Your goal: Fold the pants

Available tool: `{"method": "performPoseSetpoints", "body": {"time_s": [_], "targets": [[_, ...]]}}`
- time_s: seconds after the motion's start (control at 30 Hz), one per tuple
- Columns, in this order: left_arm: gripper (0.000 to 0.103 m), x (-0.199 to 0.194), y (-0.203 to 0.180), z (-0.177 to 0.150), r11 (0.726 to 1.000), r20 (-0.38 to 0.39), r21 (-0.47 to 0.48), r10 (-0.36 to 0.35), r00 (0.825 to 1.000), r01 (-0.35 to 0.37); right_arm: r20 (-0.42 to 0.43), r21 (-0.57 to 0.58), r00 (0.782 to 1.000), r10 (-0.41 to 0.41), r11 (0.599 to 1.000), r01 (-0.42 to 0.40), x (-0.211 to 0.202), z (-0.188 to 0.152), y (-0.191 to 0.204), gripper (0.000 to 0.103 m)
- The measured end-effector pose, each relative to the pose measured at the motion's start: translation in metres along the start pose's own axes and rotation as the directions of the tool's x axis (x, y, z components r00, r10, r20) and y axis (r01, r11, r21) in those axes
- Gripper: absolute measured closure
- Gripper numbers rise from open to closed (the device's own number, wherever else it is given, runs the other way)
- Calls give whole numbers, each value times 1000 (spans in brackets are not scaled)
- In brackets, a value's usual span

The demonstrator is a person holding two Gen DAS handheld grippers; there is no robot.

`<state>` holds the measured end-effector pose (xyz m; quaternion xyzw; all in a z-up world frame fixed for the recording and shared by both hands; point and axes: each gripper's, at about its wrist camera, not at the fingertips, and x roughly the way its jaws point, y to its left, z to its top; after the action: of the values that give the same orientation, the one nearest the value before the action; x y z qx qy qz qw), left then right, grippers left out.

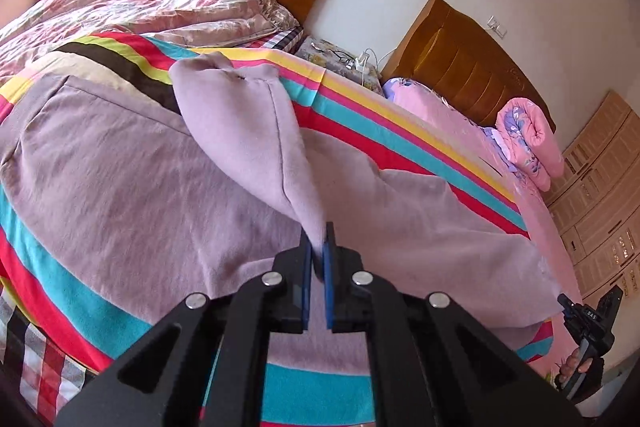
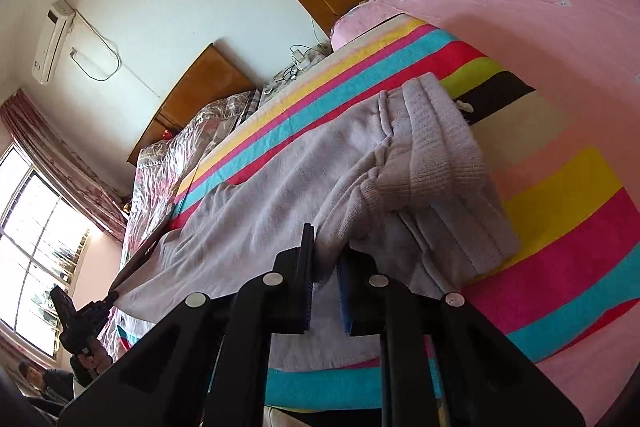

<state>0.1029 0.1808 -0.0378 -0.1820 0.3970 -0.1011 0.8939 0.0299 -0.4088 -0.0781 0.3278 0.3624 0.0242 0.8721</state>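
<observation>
The lilac pants (image 1: 120,187) lie on the striped bed (image 1: 360,99), long axis running between the 2 grippers: left gripper (image 1: 318,259) clamps a lifted leg end, right gripper (image 2: 326,263) pinches fabric below the waistband (image 2: 440,163).

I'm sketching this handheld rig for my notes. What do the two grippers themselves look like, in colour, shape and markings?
Both are matte black. The left gripper has angular linkage arms with triangular cut-outs, round silver pivot pins, and flat blue pads lining its fingers. The right gripper is built alike, with ridged blue pads. Seen from the left wrist, its body bears small white lettering. No cables show.
</observation>
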Motion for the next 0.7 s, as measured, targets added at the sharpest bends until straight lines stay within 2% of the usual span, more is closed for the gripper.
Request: {"method": "performPoseSetpoints", "body": {"time_s": [0.1, 0.13, 0.33, 0.43, 0.57, 0.67, 0.7], "targets": [[98, 29, 21, -31, 998, -111, -33, 49, 993, -52, -75, 76, 997, -30, 996, 36, 23, -25, -32, 90], [98, 39, 30, -40, 997, -132, -46, 58, 990, -65, -51, 109, 999, 8, 994, -2, 22, -28, -39, 91], [97, 31, 20, -35, 998, -89, -32, 51, 995, -54, 7, 64, 1000, -20, 998, 19, -3, -22, -19, 91], [97, 33, 22, -40, 998, -95, -36, 51, 994, -55, -14, 85, 998, -57, 995, 58, 2, -33, -30, 91], [96, 39, 30, -47, 997, -106, -63, 39, 994, -46, -5, 100, 999, -38, 994, 38, 3, -35, -36, 92], [88, 35, 31, -46, 997, -91, -65, 30, 995, -36, -19, 68, 999, -40, 997, 41, 3, -31, -29, 91], [80, 37, 32, -46, 997, -100, -72, 27, 995, -34, -24, 88, 999, -27, 996, 29, 3, -31, -31, 90]]}}
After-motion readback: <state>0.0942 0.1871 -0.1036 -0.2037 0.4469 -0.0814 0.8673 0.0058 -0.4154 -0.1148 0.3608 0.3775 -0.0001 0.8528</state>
